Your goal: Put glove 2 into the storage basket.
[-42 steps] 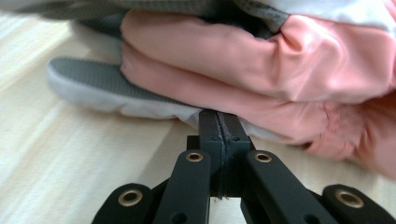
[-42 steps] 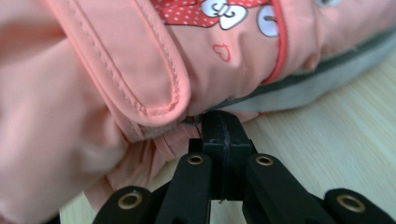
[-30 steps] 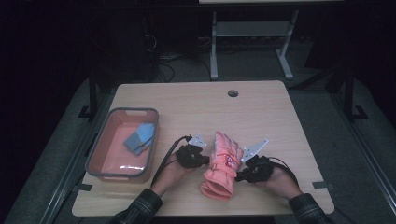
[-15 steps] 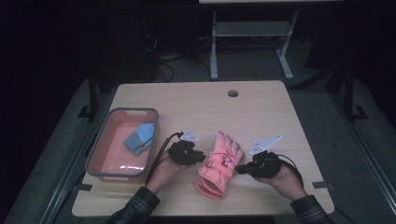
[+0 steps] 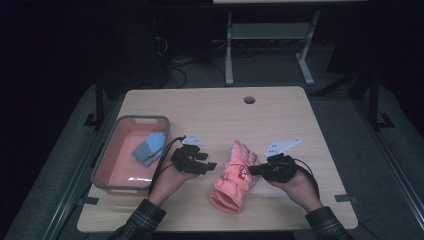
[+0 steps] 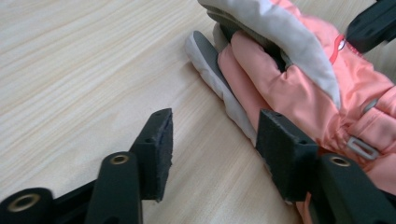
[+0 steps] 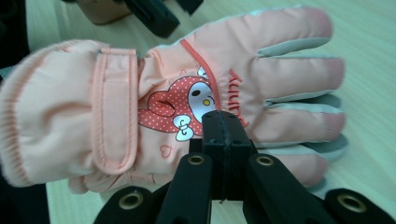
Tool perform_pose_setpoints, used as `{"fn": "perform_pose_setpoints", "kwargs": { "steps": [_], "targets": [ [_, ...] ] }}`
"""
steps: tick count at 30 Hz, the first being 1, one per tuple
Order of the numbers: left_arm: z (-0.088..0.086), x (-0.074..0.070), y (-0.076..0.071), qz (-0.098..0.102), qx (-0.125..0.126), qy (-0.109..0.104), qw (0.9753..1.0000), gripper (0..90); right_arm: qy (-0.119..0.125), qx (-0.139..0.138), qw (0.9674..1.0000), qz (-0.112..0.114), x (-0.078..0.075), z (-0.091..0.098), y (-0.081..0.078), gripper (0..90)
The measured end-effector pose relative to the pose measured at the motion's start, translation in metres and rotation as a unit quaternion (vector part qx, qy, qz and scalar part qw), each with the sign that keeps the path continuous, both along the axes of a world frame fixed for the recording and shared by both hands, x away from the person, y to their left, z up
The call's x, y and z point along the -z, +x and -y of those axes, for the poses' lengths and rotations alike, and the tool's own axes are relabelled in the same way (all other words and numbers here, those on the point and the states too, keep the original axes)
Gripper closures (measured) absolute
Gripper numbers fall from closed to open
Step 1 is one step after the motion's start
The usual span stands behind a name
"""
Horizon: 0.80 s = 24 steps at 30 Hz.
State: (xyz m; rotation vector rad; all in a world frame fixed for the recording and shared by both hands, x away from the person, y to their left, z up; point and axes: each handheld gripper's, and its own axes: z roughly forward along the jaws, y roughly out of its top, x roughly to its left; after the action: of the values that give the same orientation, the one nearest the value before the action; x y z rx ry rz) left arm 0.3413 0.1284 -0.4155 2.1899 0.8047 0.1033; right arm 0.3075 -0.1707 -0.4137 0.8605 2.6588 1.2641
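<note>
The puffy peach glove (image 5: pixel 234 176), padded nylon with grey fingertips and a ribbed cuff, lies right of the pink basin (image 5: pixel 109 159); the right gripper (image 5: pixel 253 170) is clamped apparently on its edge; the left gripper (image 5: pixel 210 165), jaws just opened and empty, probably next takes its cuff
</note>
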Motion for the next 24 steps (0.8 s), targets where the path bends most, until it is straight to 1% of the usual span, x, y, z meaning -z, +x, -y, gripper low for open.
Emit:
{"fn": "perform_pose_setpoints", "kwargs": {
  "steps": [1, 2, 3, 4, 5, 7, 8, 9, 10, 11, 12, 13, 16, 18, 23, 24],
  "targets": [
    [0.000, -0.001, 0.000, 0.000, 0.000, -0.003, 1.0000, 44.1, -0.009, 0.000, 1.0000, -0.001, 0.002, -0.003, 0.001, 90.0],
    [-0.001, -0.002, 0.000, -0.001, 0.002, -0.001, 1.0000, 43.0, -0.014, 0.001, 0.9999, -0.003, 0.005, -0.006, 0.002, 90.0],
    [-0.001, -0.002, 0.000, -0.002, 0.001, -0.003, 1.0000, 41.7, -0.019, 0.002, 0.9998, -0.008, 0.008, -0.008, 0.002, 90.0],
    [-0.001, -0.003, 0.000, -0.002, 0.003, -0.004, 1.0000, 40.2, -0.029, -0.002, 0.9995, -0.009, 0.012, -0.011, 0.004, 89.9],
    [-0.001, -0.003, 0.000, -0.002, 0.006, -0.001, 1.0000, 39.0, -0.035, -0.001, 0.9993, -0.011, 0.014, -0.013, 0.004, 90.0],
    [0.001, -0.005, -0.001, -0.005, 0.007, -0.007, 0.9999, 37.1, -0.040, -0.001, 0.9990, -0.019, 0.018, -0.017, 0.005, 90.0],
    [0.002, -0.006, -0.002, -0.005, 0.009, -0.010, 0.9999, 36.2, -0.043, -0.003, 0.9989, -0.017, 0.020, -0.018, 0.006, 90.0],
    [0.002, -0.007, -0.002, -0.004, 0.012, -0.009, 0.9999, 34.3, -0.050, -0.002, 0.9986, -0.018, 0.022, -0.019, 0.007, 90.0],
    [0.003, -0.008, -0.003, -0.005, 0.012, -0.012, 0.9998, 33.3, -0.052, 0.000, 0.9984, -0.022, 0.023, -0.020, 0.007, 90.0],
    [0.004, -0.011, -0.003, -0.004, 0.014, -0.015, 0.9998, 32.1, -0.057, 0.000, 0.9981, -0.023, 0.025, -0.020, 0.007, 90.0],
    [0.005, -0.012, -0.004, -0.003, 0.016, -0.017, 0.9997, 30.2, -0.056, 0.000, 0.9982, -0.022, 0.027, -0.021, 0.007, 90.0],
    [0.007, -0.014, -0.004, -0.002, 0.019, -0.018, 0.9996, 28.7, -0.059, -0.002, 0.9981, -0.017, 0.028, -0.021, 0.007, 90.0],
    [0.015, -0.020, -0.004, -0.001, 0.030, -0.028, 0.9992, 25.5, -0.070, -0.001, 0.9975, -0.014, 0.028, -0.024, 0.006, 90.0],
    [0.022, -0.022, -0.004, 0.000, 0.036, -0.029, 0.9989, 23.5, -0.074, -0.002, 0.9972, -0.010, 0.029, -0.025, 0.006, 90.0],
    [0.041, -0.023, -0.002, -0.001, 0.057, -0.021, 0.9981, 19.6, -0.072, -0.002, 0.9973, -0.014, 0.030, -0.025, 0.006, 90.0],
    [0.045, -0.022, -0.002, -0.001, 0.057, -0.020, 0.9982, 18.6, -0.072, -0.002, 0.9973, -0.014, 0.030, -0.025, 0.006, 90.0]
  ]
}}
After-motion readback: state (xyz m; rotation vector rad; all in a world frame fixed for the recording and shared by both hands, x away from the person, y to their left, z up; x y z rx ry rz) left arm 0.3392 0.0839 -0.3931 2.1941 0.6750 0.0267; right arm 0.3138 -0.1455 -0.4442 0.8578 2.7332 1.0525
